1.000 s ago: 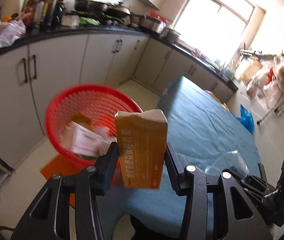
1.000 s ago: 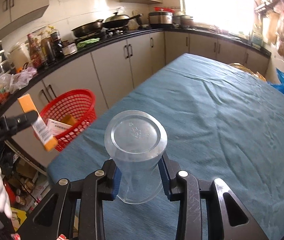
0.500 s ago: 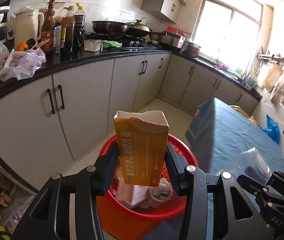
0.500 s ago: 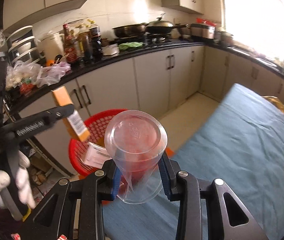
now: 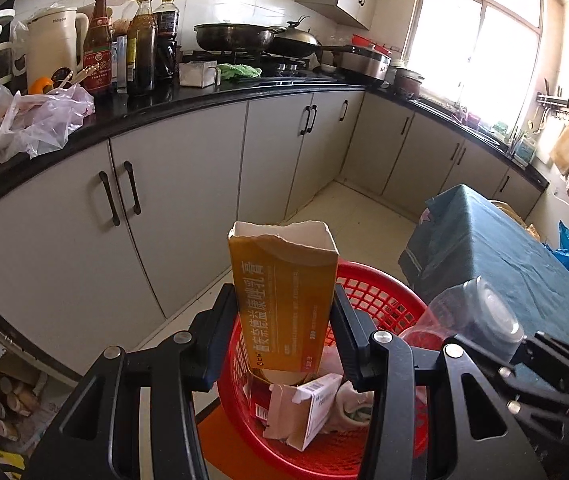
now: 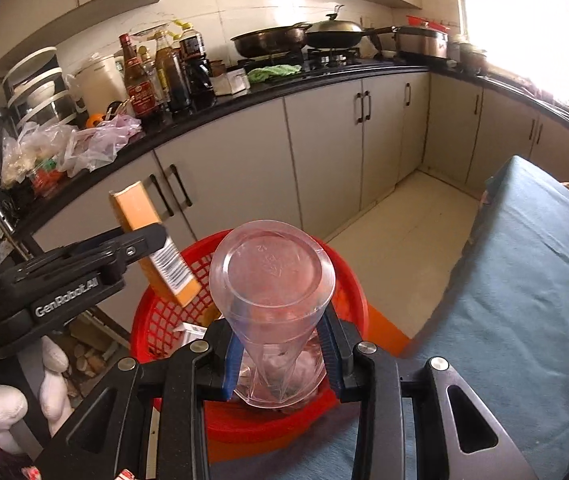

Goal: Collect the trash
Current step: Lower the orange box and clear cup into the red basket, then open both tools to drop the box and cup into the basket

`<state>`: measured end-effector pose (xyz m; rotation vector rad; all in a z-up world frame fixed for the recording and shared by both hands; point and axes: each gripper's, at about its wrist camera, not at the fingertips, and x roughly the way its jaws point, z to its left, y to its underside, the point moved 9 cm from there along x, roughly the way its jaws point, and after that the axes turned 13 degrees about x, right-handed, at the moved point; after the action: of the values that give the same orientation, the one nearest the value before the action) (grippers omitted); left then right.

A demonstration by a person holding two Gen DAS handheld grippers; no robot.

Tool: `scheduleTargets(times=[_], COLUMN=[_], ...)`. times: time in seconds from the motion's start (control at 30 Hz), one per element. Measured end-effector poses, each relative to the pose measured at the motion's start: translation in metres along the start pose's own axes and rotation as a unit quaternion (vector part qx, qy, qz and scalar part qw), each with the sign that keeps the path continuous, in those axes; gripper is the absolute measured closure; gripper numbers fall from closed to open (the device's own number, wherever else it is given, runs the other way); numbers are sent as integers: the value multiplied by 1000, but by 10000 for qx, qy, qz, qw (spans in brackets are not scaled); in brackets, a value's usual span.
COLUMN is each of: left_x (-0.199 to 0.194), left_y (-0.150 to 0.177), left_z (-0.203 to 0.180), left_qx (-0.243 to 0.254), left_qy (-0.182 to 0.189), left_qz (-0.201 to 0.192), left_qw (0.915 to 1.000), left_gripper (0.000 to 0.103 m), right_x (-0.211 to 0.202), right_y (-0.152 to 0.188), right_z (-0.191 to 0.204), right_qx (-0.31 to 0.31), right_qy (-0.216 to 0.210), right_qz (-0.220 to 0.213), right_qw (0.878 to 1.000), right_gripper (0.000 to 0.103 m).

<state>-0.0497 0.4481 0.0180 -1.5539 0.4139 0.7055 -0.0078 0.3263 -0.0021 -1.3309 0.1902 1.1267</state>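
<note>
over the red basket [image 5: 384, 304] on the kitchen floor, both my claws hang with their loads. my left claw [image 5: 284, 320] pinches an orange carton [image 5: 284, 300] by its two narrow sides, torn end up, its lower end just above the rubbish already in the basket: a small white box [image 5: 316, 404] and some crumpled paper. my right claw [image 6: 280, 356] pinches a clear plastic cup [image 6: 272, 280] near its mouth, squashing it into a fold, with the cup's base turned toward the camera. from the right wrist view the cup sits above the basket's [image 6: 348, 276] near half, and the carton [image 6: 152, 240] hangs over its far left side. the bench with the blue cloth [image 6: 524, 300] lies just to the right, its corner close to the basket.

i judge this to be the drop-off step: both pieces are carried and lined up, neither let go yet. the next move calls for spreading each claw while it is over the opening. the carton looks safe to fall straight in; the cup is light and creased, so it may cling to a pad or bounce, and i would want it lower and nearer the middle first.
</note>
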Motion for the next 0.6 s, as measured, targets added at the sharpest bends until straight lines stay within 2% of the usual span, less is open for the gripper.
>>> scheduleTargets(times=[0.6], left_x=[11], left_y=[2], left_z=[1], left_qx=[-69], left_qy=[45], left_qz=[89], left_qw=[9999], left_gripper=[57], right_x=[8], right_y=[10], right_z=[-4], right_qx=[101], right_qy=[-31], right_qz=[50], right_qw=[9999], right_gripper=[64])
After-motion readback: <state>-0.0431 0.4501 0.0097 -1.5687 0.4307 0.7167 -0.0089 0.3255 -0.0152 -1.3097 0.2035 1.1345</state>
